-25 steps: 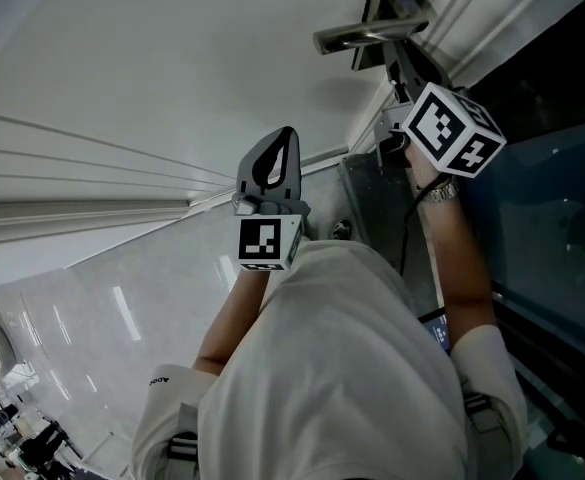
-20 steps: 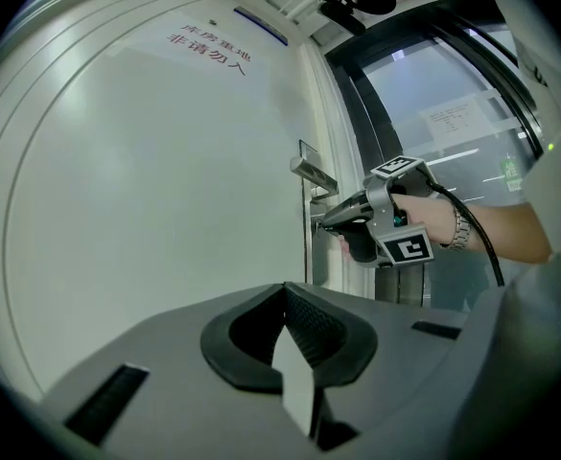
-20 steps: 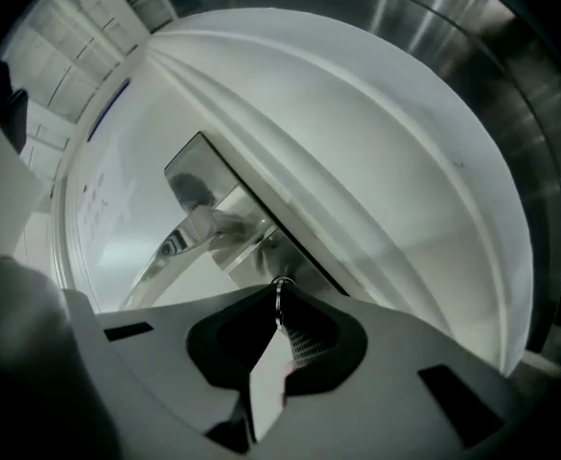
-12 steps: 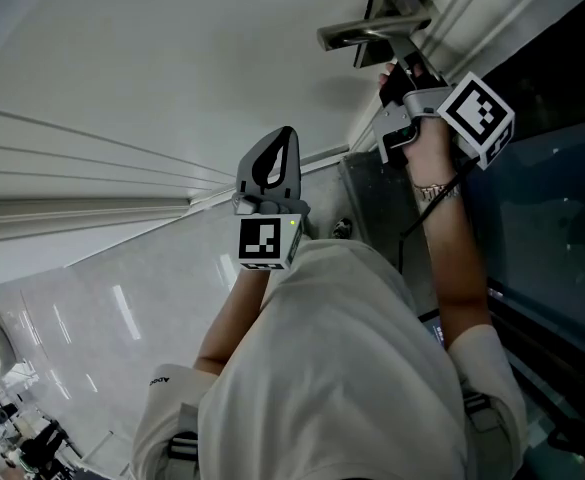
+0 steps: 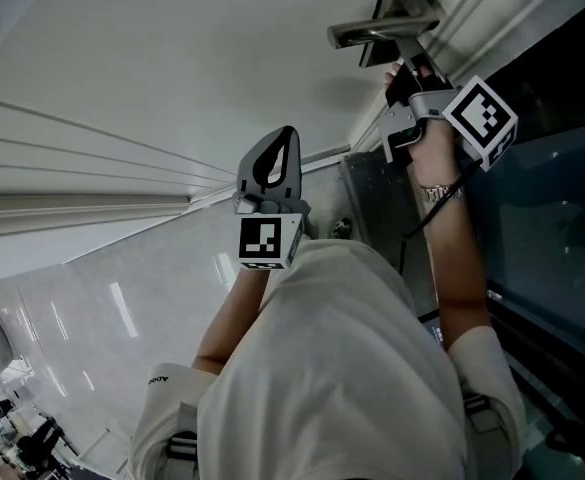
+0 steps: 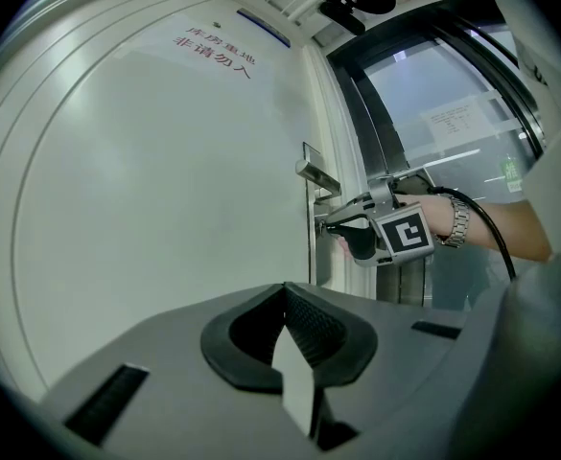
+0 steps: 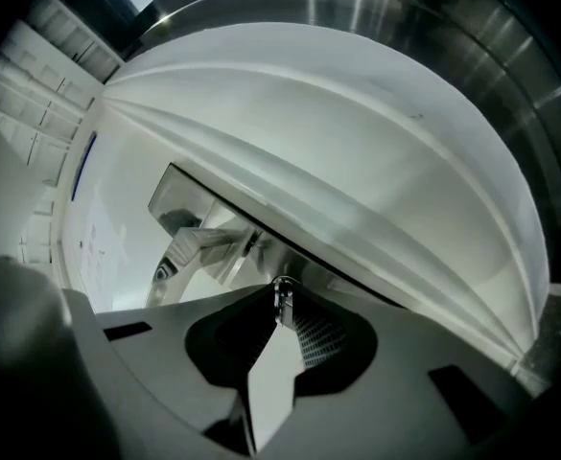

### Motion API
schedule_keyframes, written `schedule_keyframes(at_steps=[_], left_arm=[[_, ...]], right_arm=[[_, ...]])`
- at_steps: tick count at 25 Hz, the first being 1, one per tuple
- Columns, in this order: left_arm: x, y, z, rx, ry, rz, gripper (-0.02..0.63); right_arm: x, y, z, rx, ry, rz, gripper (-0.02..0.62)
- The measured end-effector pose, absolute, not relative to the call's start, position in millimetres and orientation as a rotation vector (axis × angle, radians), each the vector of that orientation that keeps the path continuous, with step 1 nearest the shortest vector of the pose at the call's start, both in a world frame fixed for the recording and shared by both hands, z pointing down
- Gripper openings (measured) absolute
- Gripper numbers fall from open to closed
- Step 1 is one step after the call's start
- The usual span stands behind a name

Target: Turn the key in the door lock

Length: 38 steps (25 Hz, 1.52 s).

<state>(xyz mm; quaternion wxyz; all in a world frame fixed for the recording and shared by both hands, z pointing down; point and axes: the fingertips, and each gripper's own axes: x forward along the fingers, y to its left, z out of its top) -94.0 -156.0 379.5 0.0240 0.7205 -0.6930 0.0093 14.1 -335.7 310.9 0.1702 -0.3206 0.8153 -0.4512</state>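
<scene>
White door (image 5: 172,68) panelling filled most of what you looked down on, with pale glossy floor tiles (image 5: 92,308) below it and a dark glass panel (image 5: 552,218) on the right.

Your right gripper (image 5: 400,73) was up against the door's right edge, just under the metal lever handle (image 5: 372,34). Its marker cube (image 5: 482,120) faced out toward the glass, and a wristwatch (image 5: 437,193) showed on that arm. In the right gripper view, the small metal head of the key (image 7: 282,300) sat pinched at the very tips of the jaws. The jaws were nearly together and beginning to ease apart, with the pads on the key. The key stood right at the door's lock plate (image 7: 179,199), below the lever. The keyhole itself was hidden behind the jaw tips.

Your left gripper (image 5: 275,153) hung well apart from the lock, in front of the plain door panel to the left of the handle. Its jaws were together with nothing between them. From the left gripper view you could see red lettering (image 6: 218,51) high on the door.
</scene>
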Motion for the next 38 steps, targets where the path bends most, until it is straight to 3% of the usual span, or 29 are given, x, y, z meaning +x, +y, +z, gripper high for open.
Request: schedule_keyframes(at_steps=[6,19,23,38], left_arm=[[-95,-155,382,2.228,-2.141,0.039,0.009],[-89,-165,395,2.239,-2.088,0.06,0.009],[-85,-169,397,2.246,-2.074,0.061,0.009],[-73,-165,410,2.266,-2.032,0.056,0.009]], right_arm=[[10,-316,324,-0.945,2.517,-1.101,0.081],[24,-235,376,-1.212,2.864,-0.336,0.08],[33,-223,390,-1.288,2.853,-0.313,0.027],[21,-198,408,-1.306,2.948,-0.195,0.005]])
